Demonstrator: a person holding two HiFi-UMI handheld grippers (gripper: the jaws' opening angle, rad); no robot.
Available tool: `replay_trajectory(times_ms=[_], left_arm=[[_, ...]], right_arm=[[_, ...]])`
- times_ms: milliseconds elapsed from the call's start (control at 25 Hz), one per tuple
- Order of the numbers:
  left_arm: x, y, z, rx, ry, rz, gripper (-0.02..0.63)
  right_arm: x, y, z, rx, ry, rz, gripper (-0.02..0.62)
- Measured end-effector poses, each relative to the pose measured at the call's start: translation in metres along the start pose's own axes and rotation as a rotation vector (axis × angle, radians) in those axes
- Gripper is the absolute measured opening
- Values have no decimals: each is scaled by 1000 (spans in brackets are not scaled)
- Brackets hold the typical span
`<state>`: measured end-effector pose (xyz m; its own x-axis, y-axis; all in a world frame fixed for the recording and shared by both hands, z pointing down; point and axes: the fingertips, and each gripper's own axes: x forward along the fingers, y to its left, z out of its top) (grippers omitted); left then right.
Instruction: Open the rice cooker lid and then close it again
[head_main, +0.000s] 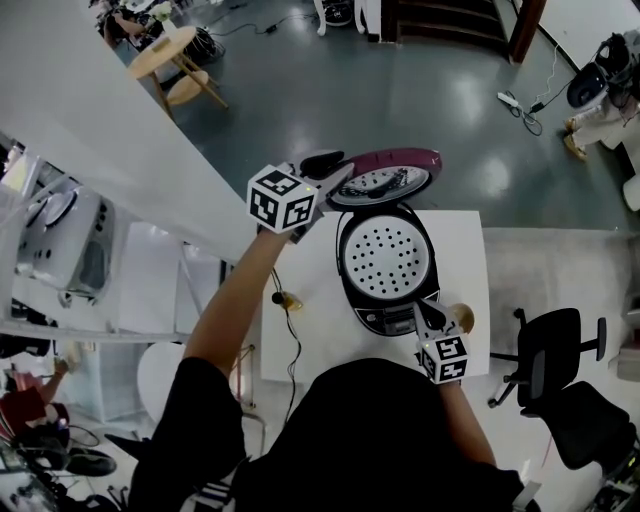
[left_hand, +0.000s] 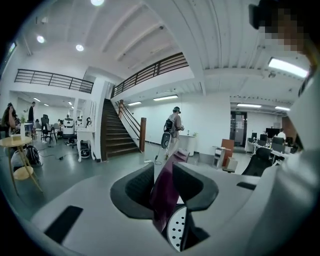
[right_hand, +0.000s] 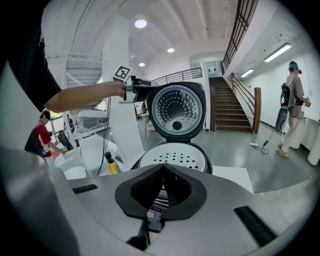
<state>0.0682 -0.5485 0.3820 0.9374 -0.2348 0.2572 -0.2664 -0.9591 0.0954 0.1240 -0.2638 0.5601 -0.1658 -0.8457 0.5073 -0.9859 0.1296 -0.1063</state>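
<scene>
Rice cooker (head_main: 385, 318) sitting open on white table (head_main: 300, 345): round black body, white perforated plate (head_main: 385, 255) lying inside. Lid (head_main: 395, 162) standing raised at far side, with glossy maroon shell and dotted metal liner. My left gripper (head_main: 332, 182) is clamping lid's left edge, jaws pinching maroon rim. My right gripper (head_main: 425, 315) is hovering at cooker's front panel, jaws together, nothing between them. Panel print too small for reading. Yellow bottle (right_hand: 111, 164) standing beside cooker.
</scene>
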Motion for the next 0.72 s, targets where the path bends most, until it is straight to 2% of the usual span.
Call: replay_trajectory(times_ms=[160,440,720], left_arm=[[1,-8,-1,97,51,-16,99],[-1,-23,-6,191,152,-35,84],[-8,-43,-13,216,181,-19,81]], right_arm=[[-2,-1,-7,-1,10,4,0],[-6,2,-6,-11,-7,31,0],[-14,7,-9,-25,-12,74,0]])
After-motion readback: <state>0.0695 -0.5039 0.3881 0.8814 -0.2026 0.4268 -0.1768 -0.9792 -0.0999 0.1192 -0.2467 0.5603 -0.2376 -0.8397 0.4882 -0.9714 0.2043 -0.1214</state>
